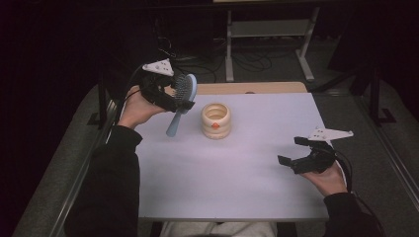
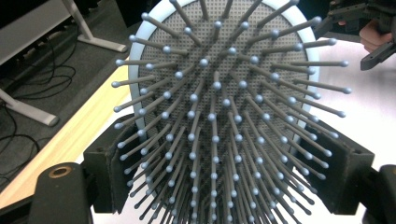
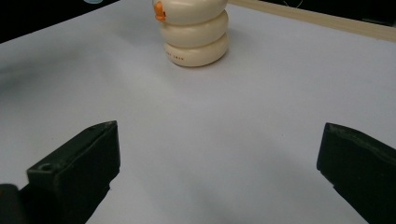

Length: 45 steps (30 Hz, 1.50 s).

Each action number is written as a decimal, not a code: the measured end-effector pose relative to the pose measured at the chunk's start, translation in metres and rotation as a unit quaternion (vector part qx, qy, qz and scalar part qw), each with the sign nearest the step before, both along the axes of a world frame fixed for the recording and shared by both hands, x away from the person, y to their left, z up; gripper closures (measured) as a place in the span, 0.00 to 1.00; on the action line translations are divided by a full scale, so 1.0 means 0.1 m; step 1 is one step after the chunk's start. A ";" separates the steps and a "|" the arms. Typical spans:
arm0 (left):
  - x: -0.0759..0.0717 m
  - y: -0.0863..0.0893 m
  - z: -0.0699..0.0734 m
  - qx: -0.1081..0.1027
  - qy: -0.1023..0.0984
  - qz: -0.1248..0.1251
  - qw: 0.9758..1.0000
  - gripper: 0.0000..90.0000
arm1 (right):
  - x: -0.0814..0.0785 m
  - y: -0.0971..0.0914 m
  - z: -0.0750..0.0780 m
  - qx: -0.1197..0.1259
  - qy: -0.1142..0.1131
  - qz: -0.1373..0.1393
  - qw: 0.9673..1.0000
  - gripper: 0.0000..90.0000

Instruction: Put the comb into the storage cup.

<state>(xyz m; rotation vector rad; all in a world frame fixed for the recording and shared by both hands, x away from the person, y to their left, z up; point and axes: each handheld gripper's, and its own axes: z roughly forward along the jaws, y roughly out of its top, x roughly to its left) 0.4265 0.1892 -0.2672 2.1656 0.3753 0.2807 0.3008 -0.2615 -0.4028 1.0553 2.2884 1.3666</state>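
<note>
Hairbrush (image 1: 182, 101) clamped in left tongs (image 1: 184, 104), raised above table (image 1: 237, 168); right tongs (image 1: 292, 150) spread wide, empty, low.

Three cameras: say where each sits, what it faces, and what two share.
High view: above the person's side, looking down on the table; forearms, both claws.
Left gripper view: rides the left claw, facing the hairbrush it clamps.
Right gripper view: rides the right claw, jaws apart, facing the cream holder.
Shared: holder, in high and right views.
</note>
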 end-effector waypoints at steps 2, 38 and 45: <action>0.02 -0.03 0.03 -0.001 -0.001 -0.001 1.000 0.22 | 0.00 -0.01 0.00 0.001 -0.002 0.000 1.000 0.00; 0.26 -0.62 0.42 0.003 -0.023 -0.038 0.999 0.22 | -0.05 -0.03 0.00 0.003 0.003 -0.001 1.000 0.00; 0.31 -0.72 0.46 -0.005 -0.022 -0.043 0.999 0.22 | -0.06 -0.03 0.00 0.005 0.001 -0.001 1.000 0.00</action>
